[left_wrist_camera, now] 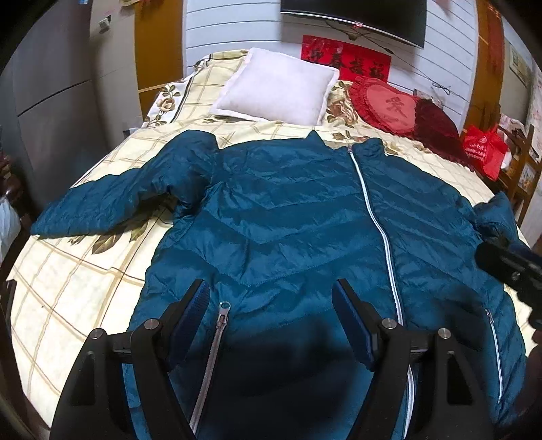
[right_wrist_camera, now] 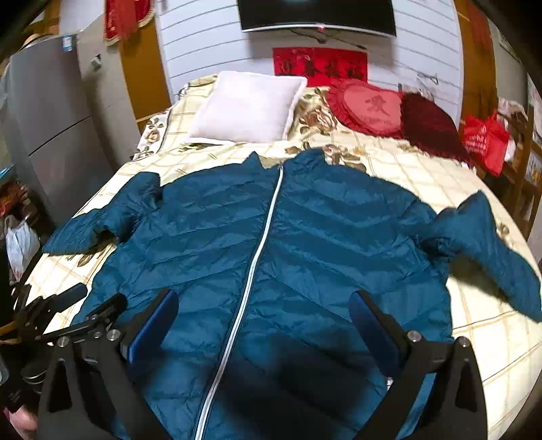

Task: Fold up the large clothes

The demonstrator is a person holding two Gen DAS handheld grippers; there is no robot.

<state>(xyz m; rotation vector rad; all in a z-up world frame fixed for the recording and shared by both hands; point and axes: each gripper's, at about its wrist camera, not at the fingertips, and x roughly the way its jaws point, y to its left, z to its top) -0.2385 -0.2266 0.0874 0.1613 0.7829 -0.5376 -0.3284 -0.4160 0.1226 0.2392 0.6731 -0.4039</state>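
**Left wrist and right wrist views: teal jacket spread on bed, both grippers unloaded**

1. Jacket. The teal quilted jacket [left_wrist_camera: 288, 210] lies front side up on the bed [left_wrist_camera: 78, 281], collar toward the pillows, hem toward the cameras. Its pale centre zipper [right_wrist_camera: 257, 257] is closed along the full length. Both sleeves extend outward onto the checked floral bedcover; the sleeve at picture left [left_wrist_camera: 111, 203] angles down toward the bed edge. A side pocket zipper [left_wrist_camera: 211, 358] shows near the hem.

2. Left gripper [left_wrist_camera: 271, 304]. Jaws stand partly open above the lower jacket panel, with nothing between the blue pads. Contact with the fabric cannot be confirmed.

3. Right gripper [right_wrist_camera: 264, 314]. Jaws stand wide apart over the hem area, straddling the centre zipper line, with nothing gripped. A hand [right_wrist_camera: 20, 419] shows at the lower left corner of the right wrist view.

4. Surroundings. A white pillow [left_wrist_camera: 277, 91] rests at the head of the bed, beside a red heart-shaped cushion [left_wrist_camera: 386, 105] and a dark red cushion [left_wrist_camera: 437, 125]. A red bag [left_wrist_camera: 484, 152] stands off the bed at picture right. A television [right_wrist_camera: 315, 15] is mounted on the wall above.
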